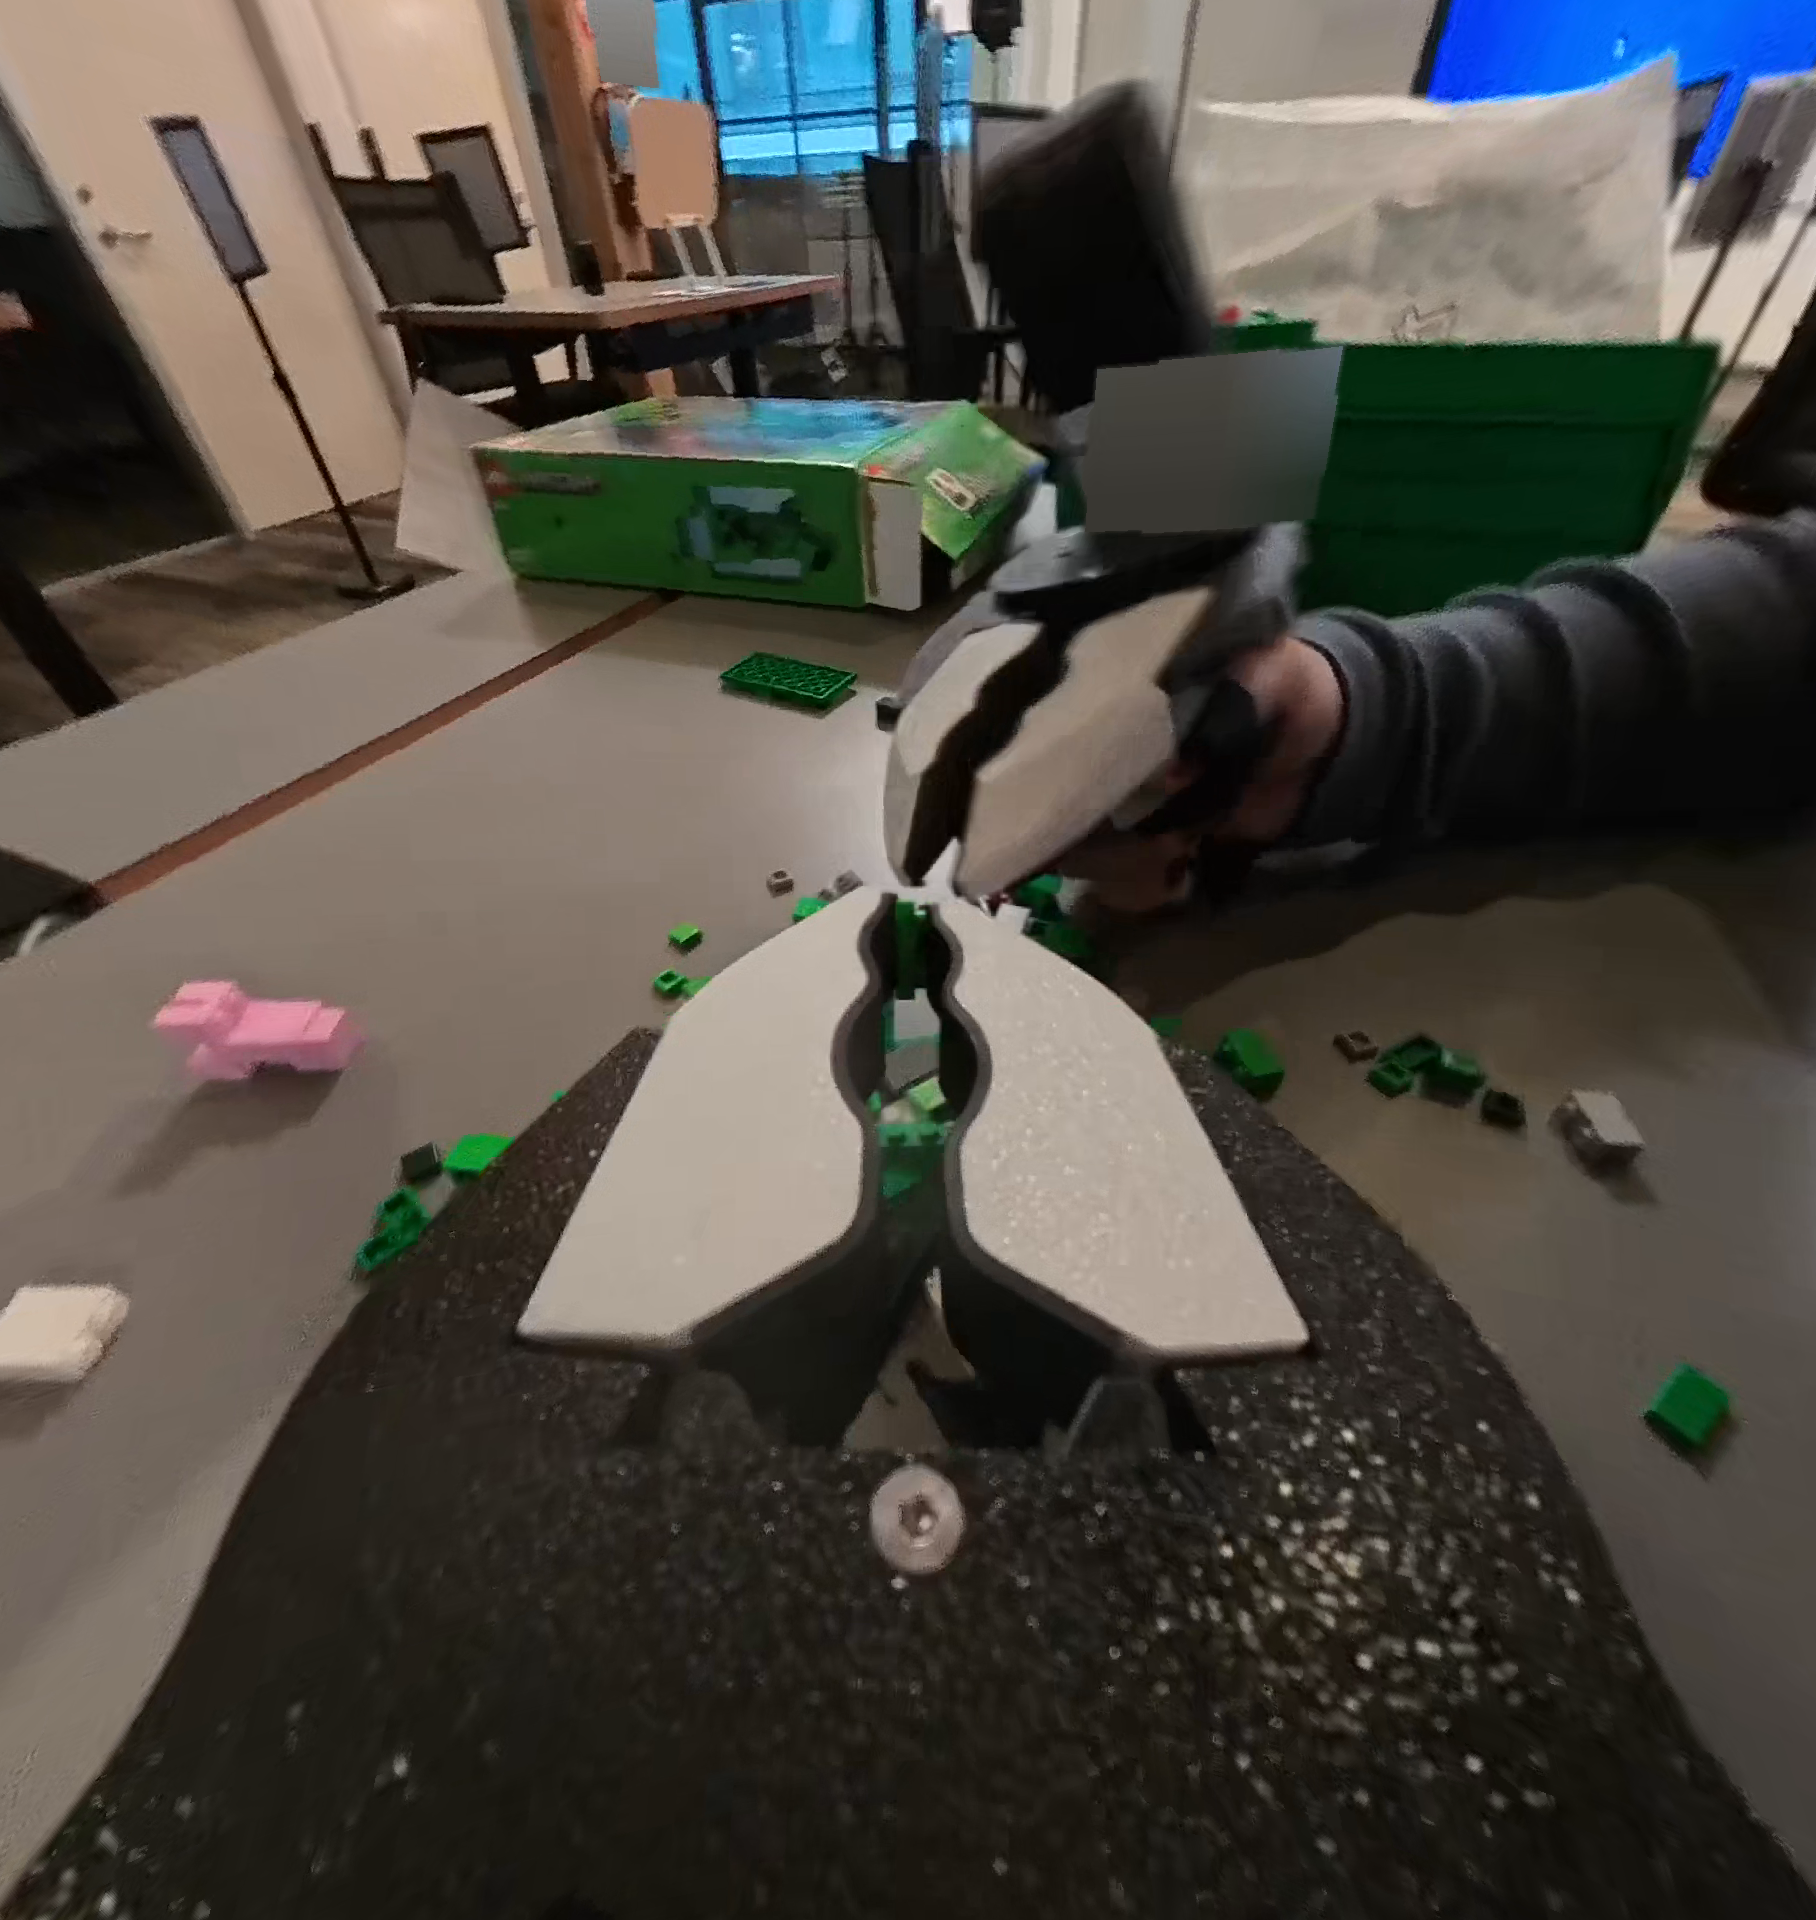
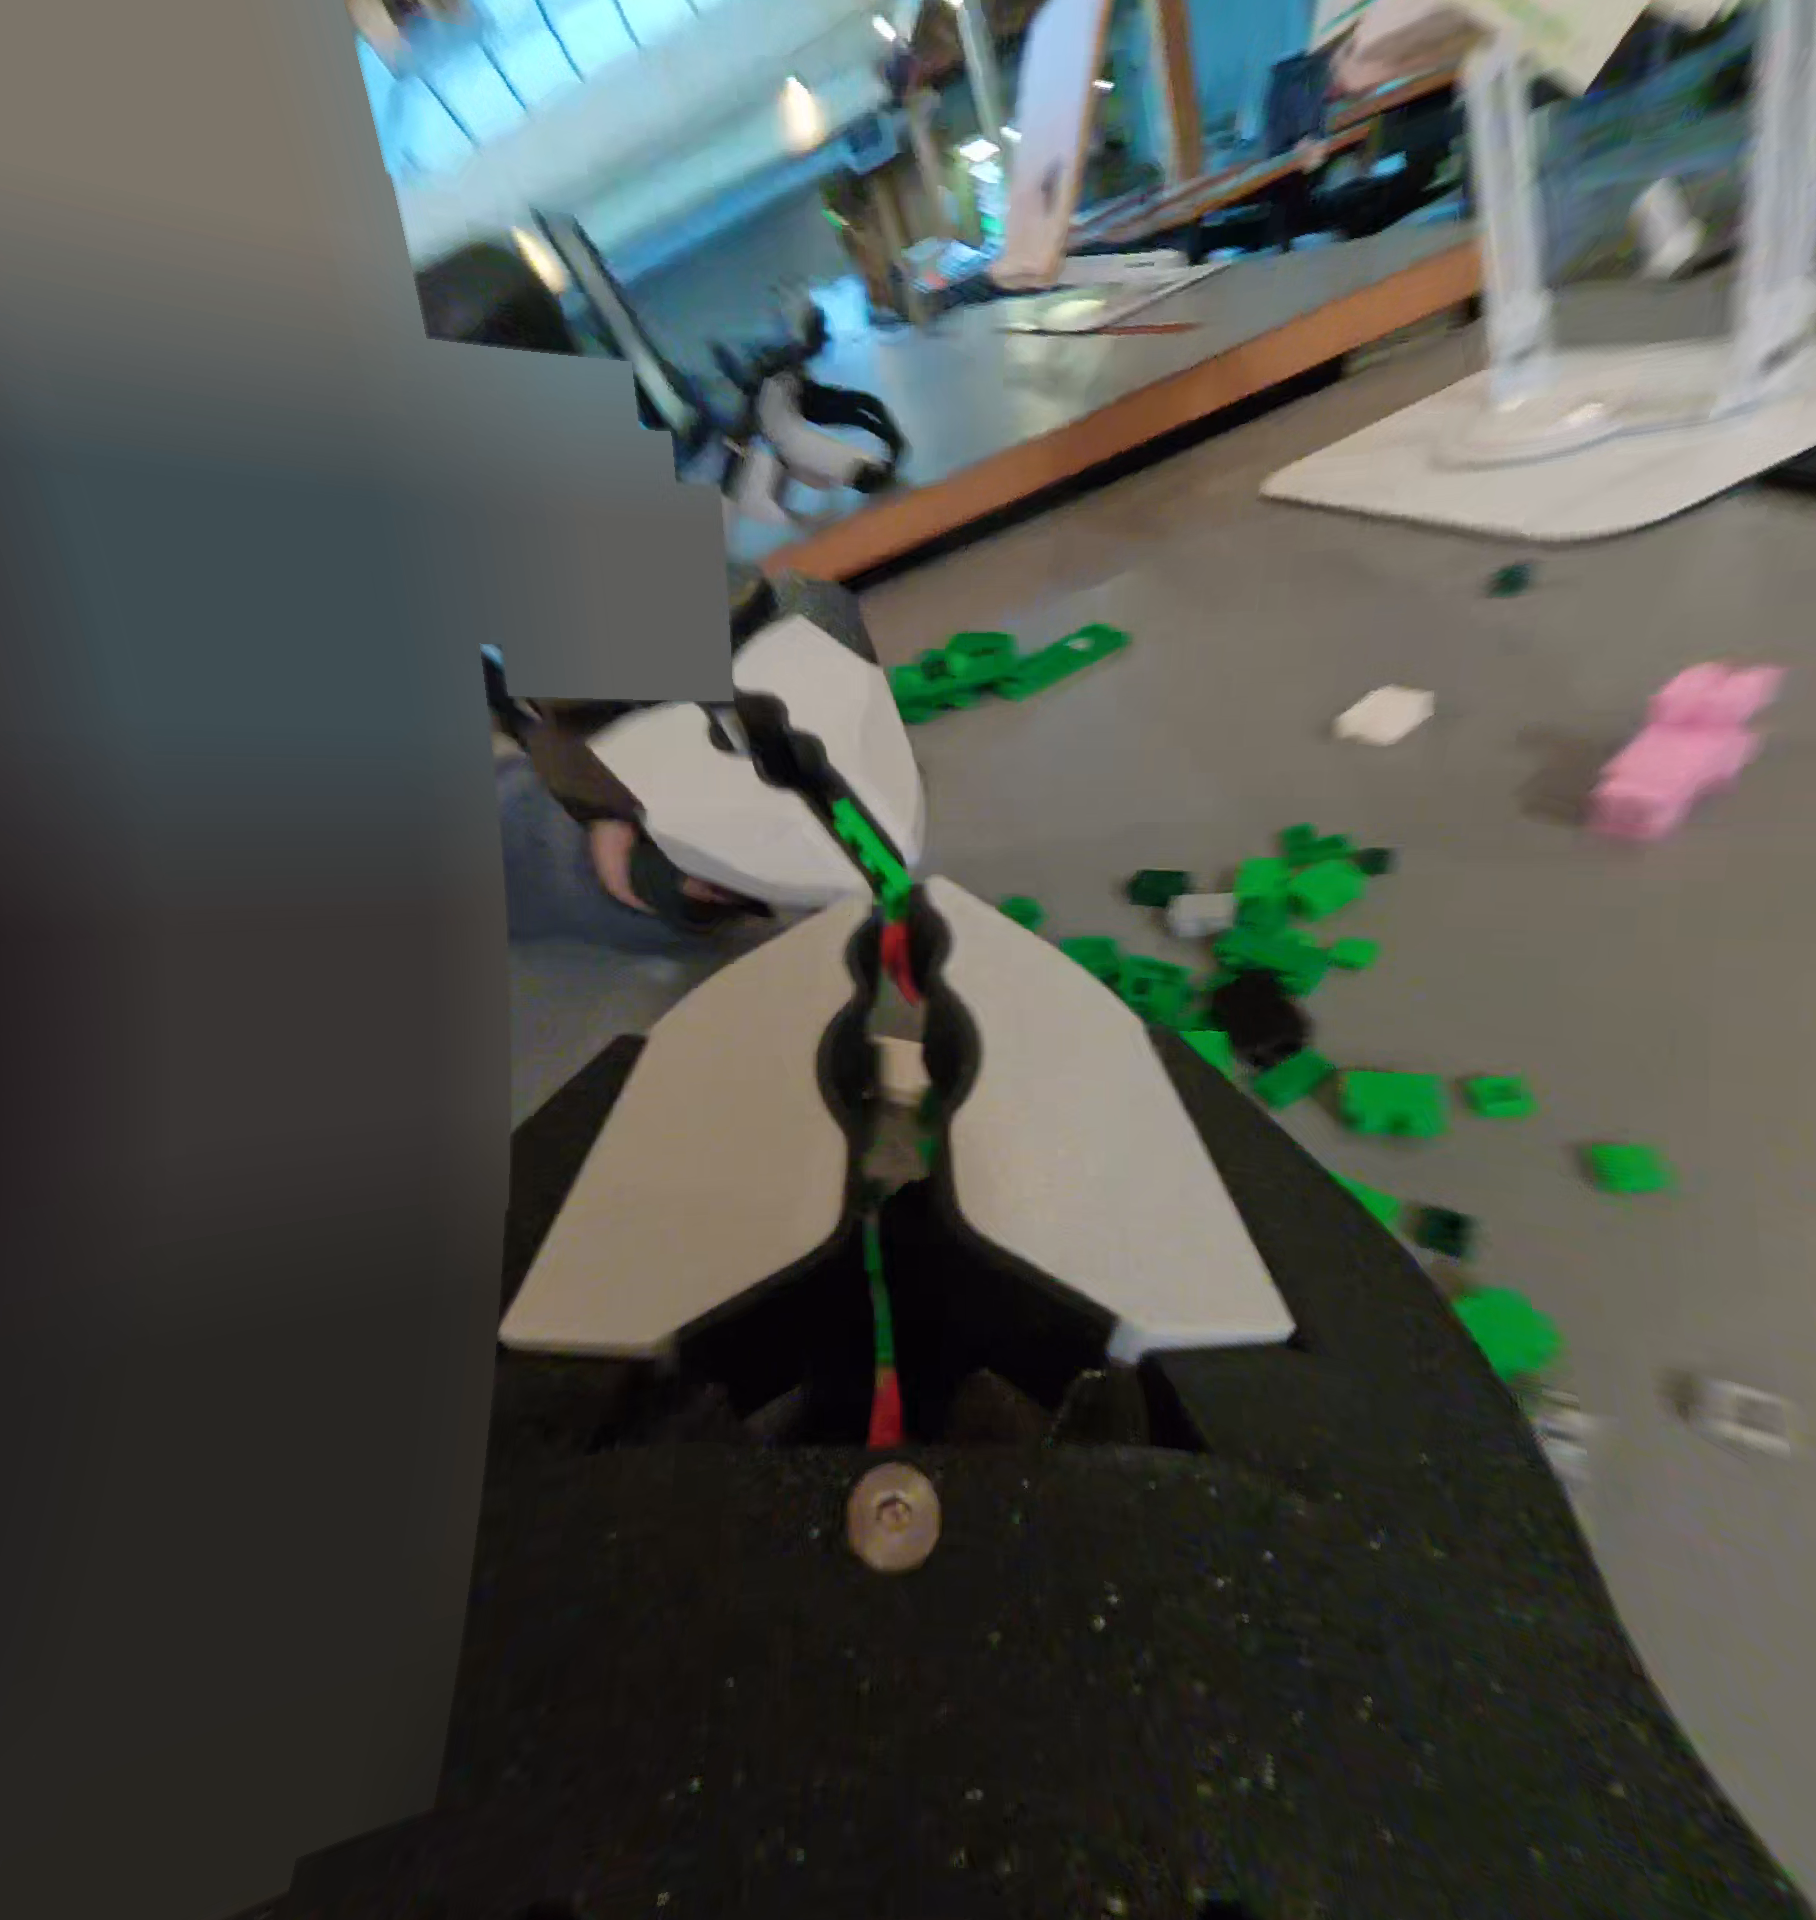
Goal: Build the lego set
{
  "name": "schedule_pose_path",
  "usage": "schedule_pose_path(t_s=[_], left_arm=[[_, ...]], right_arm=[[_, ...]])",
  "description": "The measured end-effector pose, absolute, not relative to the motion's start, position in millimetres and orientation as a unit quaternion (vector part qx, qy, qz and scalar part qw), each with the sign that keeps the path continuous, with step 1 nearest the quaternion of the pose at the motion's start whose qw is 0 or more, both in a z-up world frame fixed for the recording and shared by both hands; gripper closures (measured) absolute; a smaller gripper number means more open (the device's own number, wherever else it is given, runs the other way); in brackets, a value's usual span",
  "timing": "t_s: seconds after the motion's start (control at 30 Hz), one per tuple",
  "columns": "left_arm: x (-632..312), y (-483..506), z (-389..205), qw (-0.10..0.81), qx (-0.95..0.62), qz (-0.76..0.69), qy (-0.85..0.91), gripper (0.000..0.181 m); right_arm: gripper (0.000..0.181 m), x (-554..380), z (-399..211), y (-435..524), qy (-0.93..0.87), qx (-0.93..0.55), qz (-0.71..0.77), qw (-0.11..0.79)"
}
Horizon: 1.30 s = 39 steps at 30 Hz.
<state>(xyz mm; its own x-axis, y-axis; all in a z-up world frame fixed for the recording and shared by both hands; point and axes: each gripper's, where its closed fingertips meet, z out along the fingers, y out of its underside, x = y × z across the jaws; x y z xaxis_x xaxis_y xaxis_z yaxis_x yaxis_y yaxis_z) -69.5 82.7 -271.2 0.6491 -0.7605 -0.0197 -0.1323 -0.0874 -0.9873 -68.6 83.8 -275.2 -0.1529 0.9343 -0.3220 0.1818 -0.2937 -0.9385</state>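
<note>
My left gripper (image 1: 909, 912) is shut on a small green lego piece (image 1: 909, 951) just above the grey table. My right gripper (image 2: 899, 899) is shut on a thin red and green piece (image 2: 896, 951) that runs back between its fingers. The two grippers meet tip to tip; the right gripper (image 1: 935, 883) comes in from the upper right in the left wrist view, held by a hand in a dark sleeve. The left gripper (image 2: 888, 868) with its green piece (image 2: 868, 836) shows in the right wrist view. Whether the two pieces touch is blurred.
Loose green, grey and black bricks (image 2: 1278, 935) lie scattered around the grippers. A pink pig figure (image 1: 255, 1029) and a white brick (image 1: 47, 1345) lie to the left. A green set box (image 1: 748, 499), a green plate (image 1: 788, 681) and a green bin (image 1: 1506, 468) stand farther back. The tips of both grippers are at nearly the same place. From either gripper's tips it is about 20 cm to the pink pig figure (image 1: 255, 1029). Look for it in the right wrist view (image 2: 1662, 742) too.
</note>
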Motion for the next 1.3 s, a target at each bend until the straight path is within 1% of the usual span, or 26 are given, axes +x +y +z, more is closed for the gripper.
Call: schedule_pose_path(t_s=[0.03,0.1,0.23,0.3,0.43,0.63,0.73,0.8,0.97,1.03,1.13,1.2,1.3], left_arm=[[-73,85,-271,0.59,-0.693,-0.279,0.305,0.177],[-77,88,-270,0.577,-0.702,-0.323,0.265,0.177],[-83,93,-272,0.547,-0.714,-0.388,0.199,0.178],[-80,92,-275,0.532,-0.718,-0.407,0.189,0.178],[-78,91,-277,0.519,-0.719,-0.427,0.177,0.178],[-78,91,-276,0.497,-0.714,-0.472,0.144,0.178],[-78,90,-277,0.482,-0.712,-0.493,0.135,0.177],[-75,88,-276,0.476,-0.707,-0.504,0.137,0.177],[-76,90,-279,0.476,-0.715,-0.495,0.136,0.177],[-77,91,-279,0.474,-0.713,-0.5,0.13,0.178],[-77,90,-279,0.474,-0.712,-0.5,0.131,0.177],[-77,90,-280,0.473,-0.714,-0.5,0.133,0.177],[-76,90,-281,0.471,-0.715,-0.498,0.136,0.177]], right_arm=[[0.167,-69,-280,88,-0.524,-0.562,0.521,0.371],[0.152,-70,-288,93,-0.579,-0.546,0.403,0.453],[0.156,-74,-285,96,-0.635,-0.457,0.189,0.593],[0.157,-75,-283,93,-0.65,-0.41,0.117,0.629],[0.163,-76,-286,92,-0.666,-0.379,0.051,0.641],[0.163,-76,-284,90,-0.677,-0.328,-0.028,0.658],[0.161,-76,-285,90,-0.684,-0.311,-0.064,0.656],[0.154,-75,-289,94,-0.688,-0.31,-0.09,0.65],[0.143,-76,-278,90,-0.666,-0.335,-0.048,0.665],[0.144,-76,-278,91,-0.664,-0.344,-0.048,0.662],[0.149,-76,-287,96,-0.669,-0.355,-0.062,0.65],[0.159,-76,-291,94,-0.679,-0.351,-0.054,0.643],[0.159,-75,-292,94,-0.682,-0.346,-0.047,0.643]])
